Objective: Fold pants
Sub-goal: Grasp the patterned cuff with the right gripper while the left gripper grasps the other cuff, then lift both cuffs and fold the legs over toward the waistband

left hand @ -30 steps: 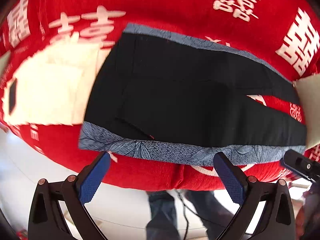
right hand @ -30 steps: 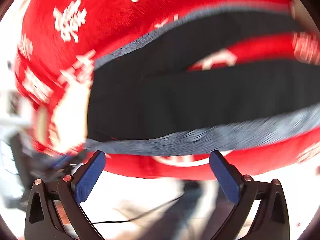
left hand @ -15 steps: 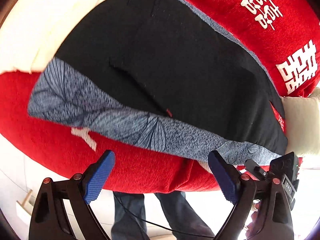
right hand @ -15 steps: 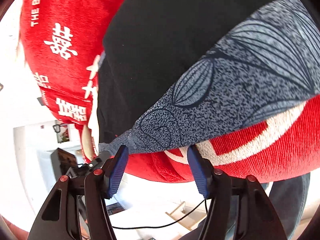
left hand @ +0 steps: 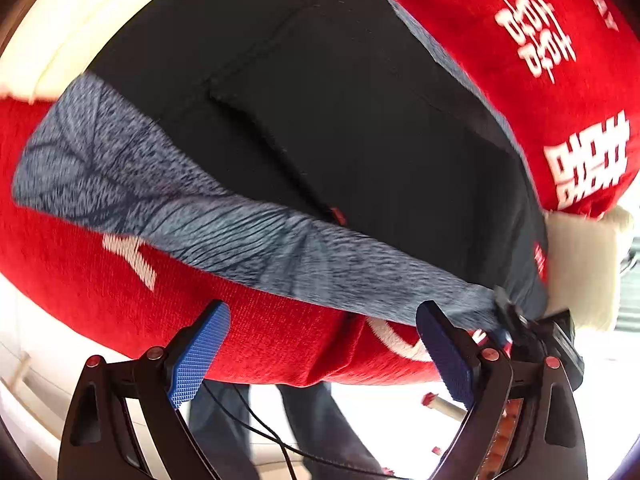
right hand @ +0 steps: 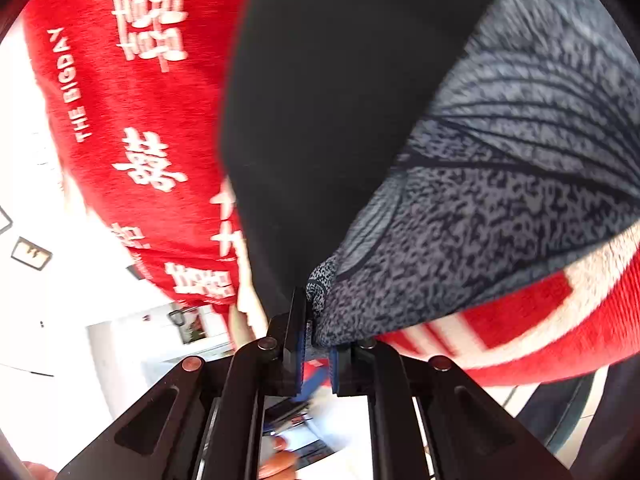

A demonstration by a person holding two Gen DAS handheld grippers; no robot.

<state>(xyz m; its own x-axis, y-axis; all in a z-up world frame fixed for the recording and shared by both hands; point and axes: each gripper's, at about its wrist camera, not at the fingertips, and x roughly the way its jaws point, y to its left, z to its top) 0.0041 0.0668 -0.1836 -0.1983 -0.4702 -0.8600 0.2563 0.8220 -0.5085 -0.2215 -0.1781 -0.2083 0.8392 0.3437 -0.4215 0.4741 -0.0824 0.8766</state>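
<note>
Black pants (left hand: 340,112) with a grey leaf-patterned side band (left hand: 248,236) lie flat on a red cloth. My left gripper (left hand: 320,354) is open, its blue pads just short of the band's near edge, over the cloth's front edge. My right gripper (right hand: 318,344) is shut on the corner of the grey band (right hand: 500,208), where the band meets the black fabric (right hand: 328,120). The right gripper also shows in the left wrist view (left hand: 516,320), clamped on the band's right end.
The red cloth (left hand: 280,340) with white characters covers the table and hangs over its front edge. A cream cloth (left hand: 580,272) lies at the right end of the pants, another at upper left (left hand: 72,32). The person's jeans and a cable (left hand: 272,440) are below.
My right gripper has closed in from open and shut on the corner of the grey band. My left gripper has moved closer to the band's near edge and stays open.
</note>
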